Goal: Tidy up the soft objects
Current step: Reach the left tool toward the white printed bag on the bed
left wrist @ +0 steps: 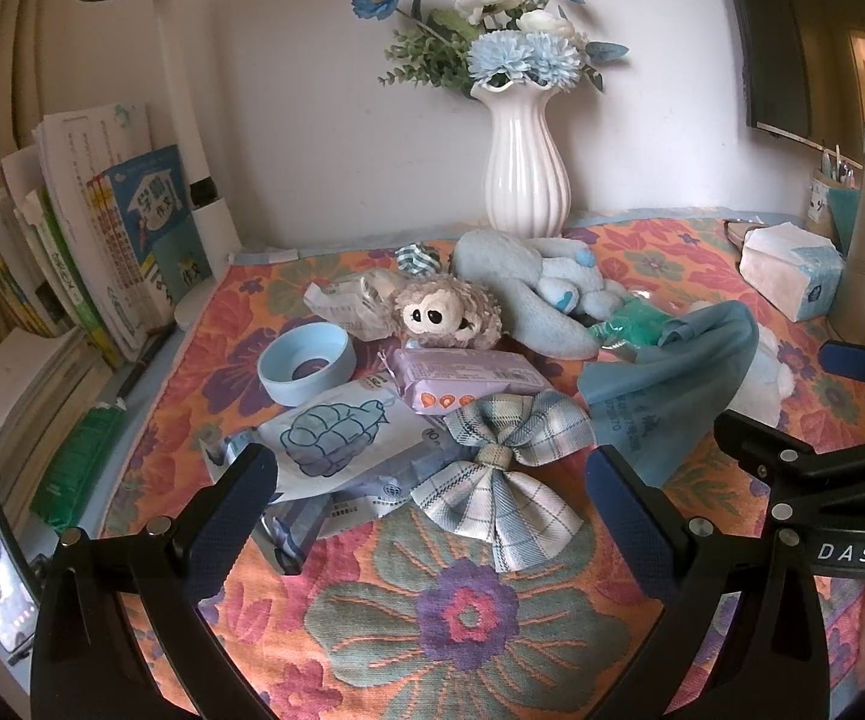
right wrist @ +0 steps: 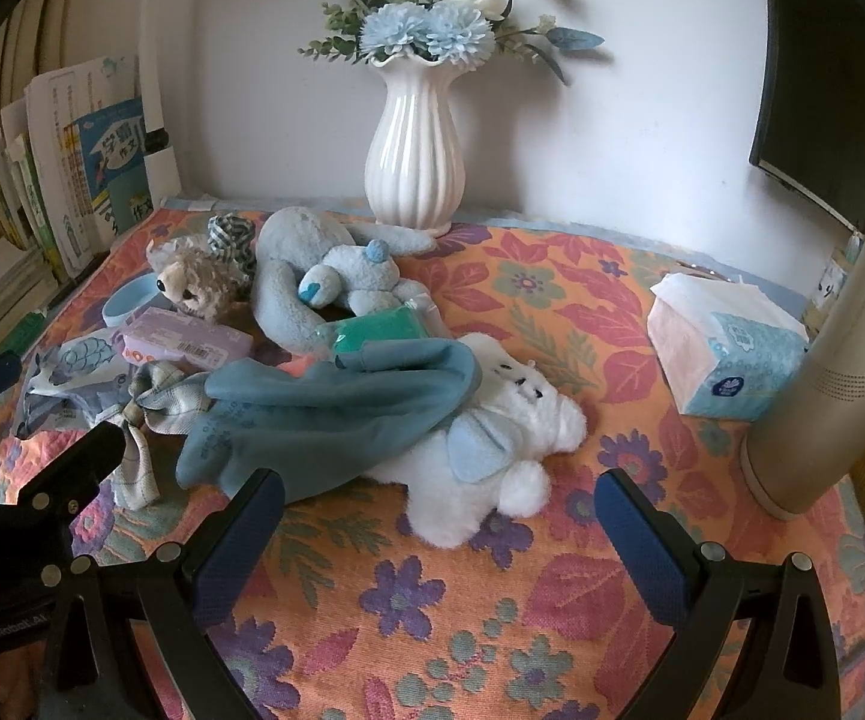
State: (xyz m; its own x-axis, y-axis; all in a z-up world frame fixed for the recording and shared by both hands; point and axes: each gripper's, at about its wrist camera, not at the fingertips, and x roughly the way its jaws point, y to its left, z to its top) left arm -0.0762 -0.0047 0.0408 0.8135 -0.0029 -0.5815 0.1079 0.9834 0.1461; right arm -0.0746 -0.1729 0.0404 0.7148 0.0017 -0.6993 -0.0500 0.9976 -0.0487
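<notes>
Fingers on my left gripper [left wrist: 432, 516] are spread wide and empty, the plaid bow [left wrist: 501, 462] lying between them at 12 o'clock. My right gripper [right wrist: 438, 540] is equally wide, holding nothing; the white plush [right wrist: 492, 450] sits at 12 o'clock, blue cloth [right wrist: 324, 414] at 11.

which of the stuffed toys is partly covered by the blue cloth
The white plush animal, nearest the right gripper. The blue cloth drapes over its upper side, while the light-blue plush and the beige big-eyed plush lie uncovered farther back.
</notes>
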